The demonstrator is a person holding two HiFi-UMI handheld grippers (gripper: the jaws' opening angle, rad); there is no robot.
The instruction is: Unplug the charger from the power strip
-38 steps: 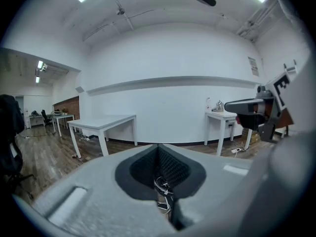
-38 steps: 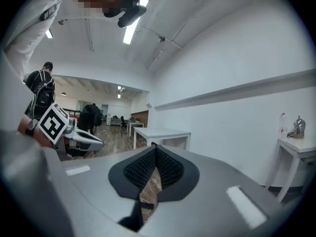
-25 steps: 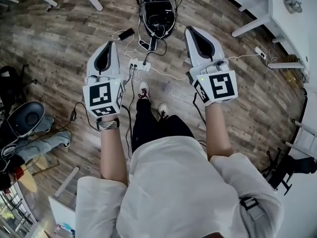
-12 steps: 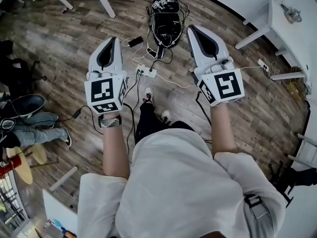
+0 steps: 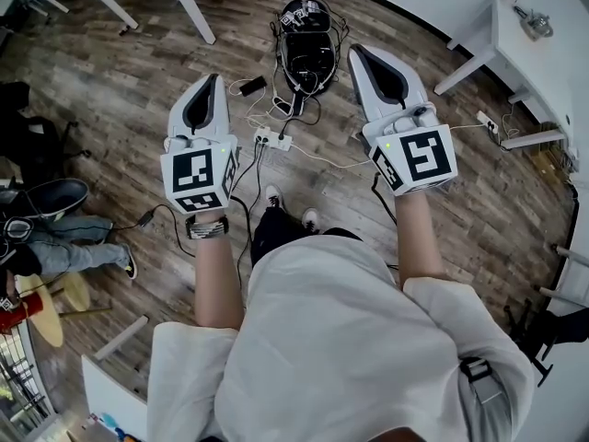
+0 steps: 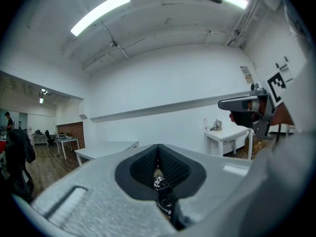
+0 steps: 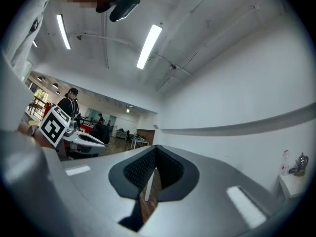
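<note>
Left gripper (image 5: 212, 82) and right gripper (image 5: 358, 56) level, side by side, jaws together.

bright ceiling tubes (image 6: 101, 14), sharp — fisheye-bent edges

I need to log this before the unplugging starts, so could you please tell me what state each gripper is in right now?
Left gripper: closed, holding nothing.
Right gripper: closed, holding nothing.

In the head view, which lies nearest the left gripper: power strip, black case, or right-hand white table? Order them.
1. Power strip, floor, just right of left gripper.
2. Black case, farther ahead.
3. White table, far right.
</note>
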